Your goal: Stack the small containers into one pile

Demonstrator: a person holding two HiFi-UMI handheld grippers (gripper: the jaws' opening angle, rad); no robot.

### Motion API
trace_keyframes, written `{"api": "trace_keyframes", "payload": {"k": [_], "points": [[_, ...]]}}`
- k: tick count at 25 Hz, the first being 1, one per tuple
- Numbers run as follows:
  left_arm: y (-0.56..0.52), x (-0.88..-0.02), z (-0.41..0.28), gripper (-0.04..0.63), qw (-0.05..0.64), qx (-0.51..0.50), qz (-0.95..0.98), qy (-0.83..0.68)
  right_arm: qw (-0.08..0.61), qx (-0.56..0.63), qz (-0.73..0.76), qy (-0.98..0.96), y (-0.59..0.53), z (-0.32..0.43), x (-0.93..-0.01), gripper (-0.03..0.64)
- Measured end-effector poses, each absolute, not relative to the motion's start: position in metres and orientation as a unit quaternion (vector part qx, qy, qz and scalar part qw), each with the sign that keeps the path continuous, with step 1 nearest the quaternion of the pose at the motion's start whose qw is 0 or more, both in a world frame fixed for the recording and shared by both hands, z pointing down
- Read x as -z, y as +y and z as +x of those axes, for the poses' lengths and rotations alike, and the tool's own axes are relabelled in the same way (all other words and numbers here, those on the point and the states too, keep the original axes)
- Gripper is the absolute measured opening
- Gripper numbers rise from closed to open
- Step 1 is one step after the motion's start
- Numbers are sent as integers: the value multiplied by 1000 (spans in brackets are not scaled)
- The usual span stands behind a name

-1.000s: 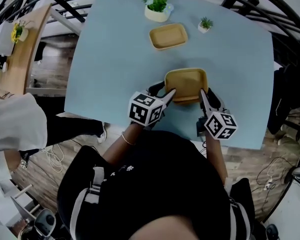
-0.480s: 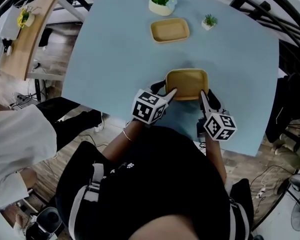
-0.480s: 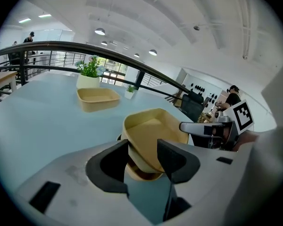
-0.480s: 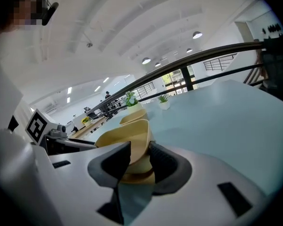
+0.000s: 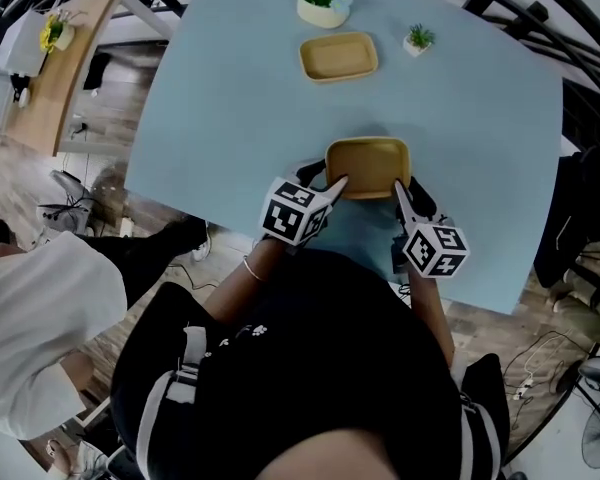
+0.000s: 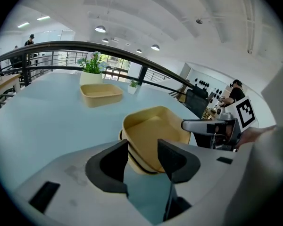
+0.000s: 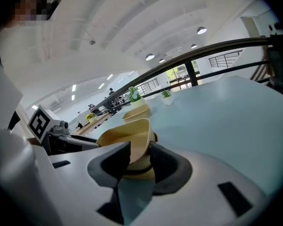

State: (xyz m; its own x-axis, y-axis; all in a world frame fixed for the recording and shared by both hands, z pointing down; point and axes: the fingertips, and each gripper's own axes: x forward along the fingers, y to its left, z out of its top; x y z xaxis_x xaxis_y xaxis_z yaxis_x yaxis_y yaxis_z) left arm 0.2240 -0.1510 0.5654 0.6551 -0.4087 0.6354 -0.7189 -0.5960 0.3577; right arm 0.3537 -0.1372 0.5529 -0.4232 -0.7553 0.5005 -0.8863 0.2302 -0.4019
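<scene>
Head view: left gripper [image 5: 332,182] and right gripper [image 5: 404,190] jaws clamp nested tan containers [image 5: 368,163] near bench [image 5: 230,98] front edge.

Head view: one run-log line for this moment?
stage: gripping | left gripper: shut on nested containers, left rim | right gripper: shut on right rim | third container: apart, far on table

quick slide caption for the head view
Left gripper and right gripper grip opposite near corners of the nested containers; a single container sits farther back on the blue table.
</scene>
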Motion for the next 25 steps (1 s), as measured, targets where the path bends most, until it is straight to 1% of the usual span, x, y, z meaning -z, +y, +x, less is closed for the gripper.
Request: {"api": "trace_keyframes", "payload": {"k": [9, 17, 25], "points": [[-149, -574, 223, 178, 308, -264, 851, -332, 122, -321, 520, -783, -136, 353, -562, 138], [-147, -579, 221, 178, 310, -268, 847, -339, 127, -322, 516, -783, -133, 353, -568, 146], [-152, -569, 205, 178, 308, -243, 843, -369, 101, -319, 530, -779, -137, 368, -557, 158]]}}
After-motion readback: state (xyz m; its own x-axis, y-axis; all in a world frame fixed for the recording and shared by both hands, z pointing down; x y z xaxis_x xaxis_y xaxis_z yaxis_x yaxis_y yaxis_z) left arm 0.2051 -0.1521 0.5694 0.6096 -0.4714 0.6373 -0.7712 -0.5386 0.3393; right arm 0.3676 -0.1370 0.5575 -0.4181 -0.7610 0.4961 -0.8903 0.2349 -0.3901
